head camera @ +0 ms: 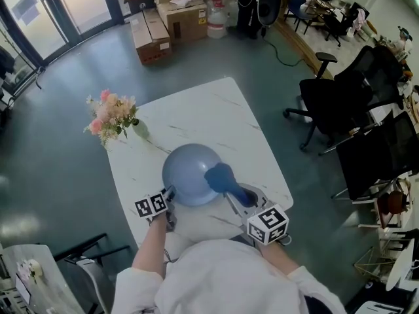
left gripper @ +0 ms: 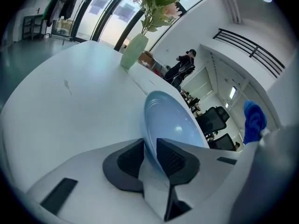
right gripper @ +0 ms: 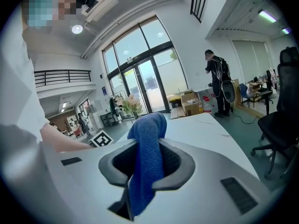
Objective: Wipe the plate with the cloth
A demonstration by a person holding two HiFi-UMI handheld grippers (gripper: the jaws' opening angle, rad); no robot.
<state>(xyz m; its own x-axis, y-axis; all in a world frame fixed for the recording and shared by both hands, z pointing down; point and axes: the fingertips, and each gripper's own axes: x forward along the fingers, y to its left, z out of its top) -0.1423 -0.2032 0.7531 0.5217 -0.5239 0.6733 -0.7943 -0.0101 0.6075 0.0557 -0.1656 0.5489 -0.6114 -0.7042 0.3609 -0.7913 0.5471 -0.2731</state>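
White surface (head camera: 216,120) is bearing flowers (head camera: 112,115) at 11 o'clock.
Left gripper (left gripper: 152,155) is pinching plate's (head camera: 186,169) 7 o'clock rim; right gripper (right gripper: 148,158) is clamping cloth (head camera: 221,175) at its 4 o'clock.

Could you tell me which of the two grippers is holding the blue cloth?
The right gripper: its jaws pinch the blue cloth, while the left gripper grips the plate by its rim.

One plate (head camera: 190,174), one cloth (head camera: 221,177), one vase of flowers (head camera: 112,118), one surface (head camera: 216,120); two tongs, left tongs (left gripper: 150,155) and right tongs (right gripper: 147,160).
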